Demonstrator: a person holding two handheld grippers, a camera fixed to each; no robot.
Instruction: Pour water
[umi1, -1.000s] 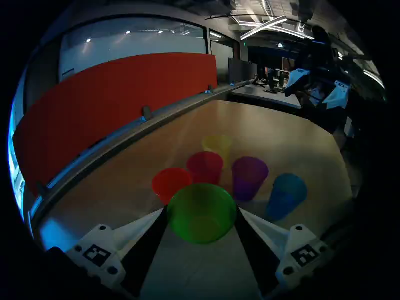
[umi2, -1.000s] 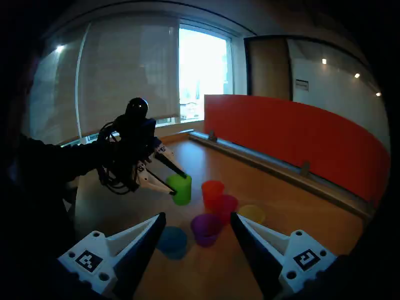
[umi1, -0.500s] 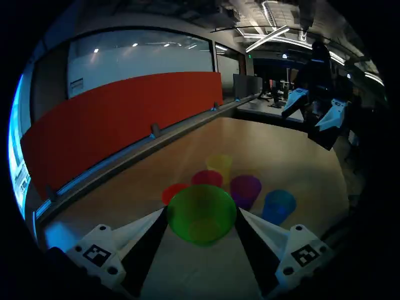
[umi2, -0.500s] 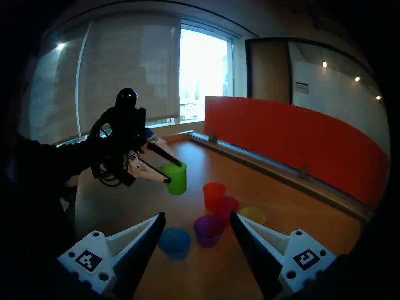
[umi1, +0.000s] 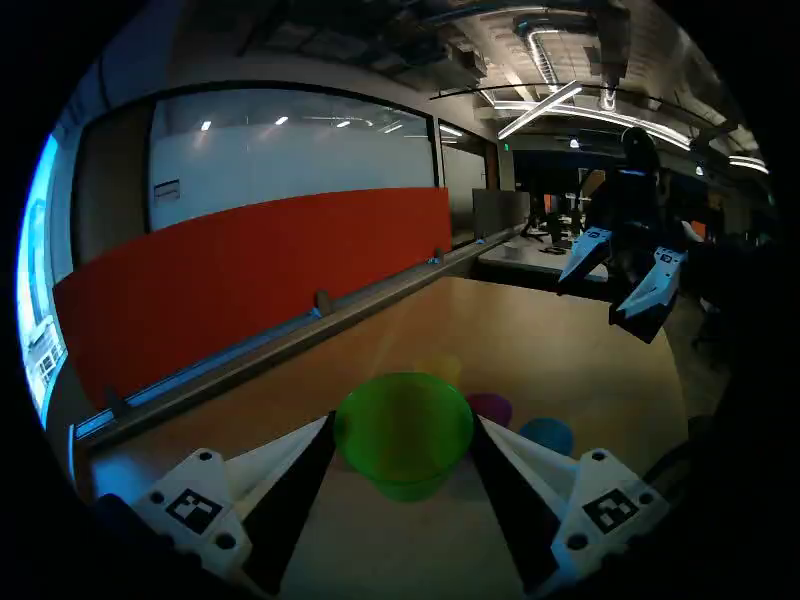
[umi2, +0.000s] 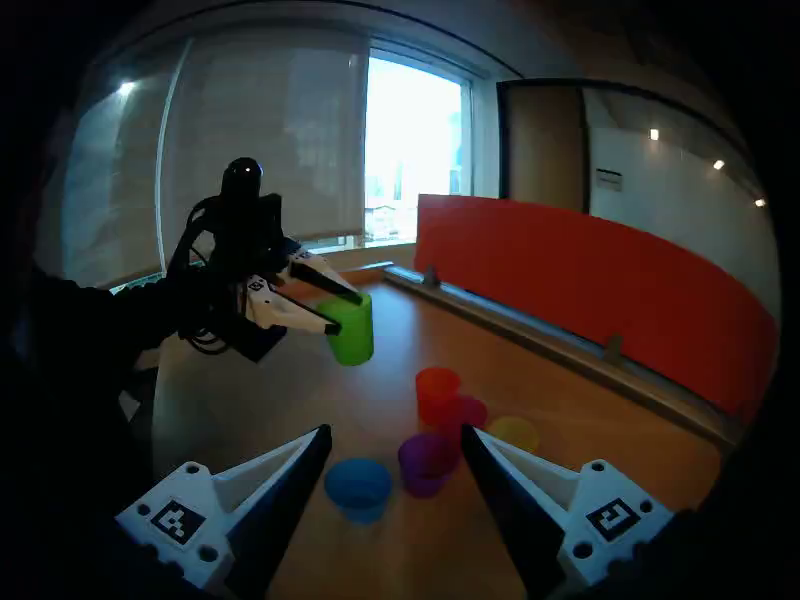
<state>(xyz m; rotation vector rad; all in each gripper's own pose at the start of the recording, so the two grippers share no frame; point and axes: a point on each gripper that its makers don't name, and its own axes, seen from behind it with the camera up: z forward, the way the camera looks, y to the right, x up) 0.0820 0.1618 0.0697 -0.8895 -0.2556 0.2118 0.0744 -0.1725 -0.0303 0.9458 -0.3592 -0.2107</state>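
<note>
**A:** Left gripper view first. What do we log for the left gripper (umi1: 402, 428)?

**B:** It is clamped on the green cup (umi1: 403, 440). Both fingers press the cup's sides, and it sits upright between the tips with its mouth open towards the camera. We cannot tell whether it holds water.

**A:** What lies ahead of it?

**B:** Just past the cup's rim we note a yellow cup (umi1: 438, 366). A purple cup (umi1: 491, 407) and a blue cup (umi1: 546, 434) stand off the right finger, all on the wooden table (umi1: 560, 340). Far ahead and up to the right is the right gripper (umi1: 622, 282), with its fingers apart. A red partition (umi1: 250, 270) runs along the table's edge on the left.

**A:** Now the right gripper view.

**B:** The right gripper (umi2: 395, 432) is spread wide with nothing between its fingers. Ahead of the gap stand the blue cup (umi2: 358, 488) and the purple cup (umi2: 427, 462). Beyond them we see a magenta cup (umi2: 465, 412) touching a red cup (umi2: 437, 388). The yellow cup (umi2: 514, 434) is near the right fingertip.

**A:** And the task cup?

**B:** The green cup (umi2: 350, 332) is farther ahead and to the left, gripped by the left gripper (umi2: 343, 313). It is upright and looks clear of the table (umi2: 600, 440). A dark sleeve (umi2: 100, 325) comes in from the left behind it.
</note>
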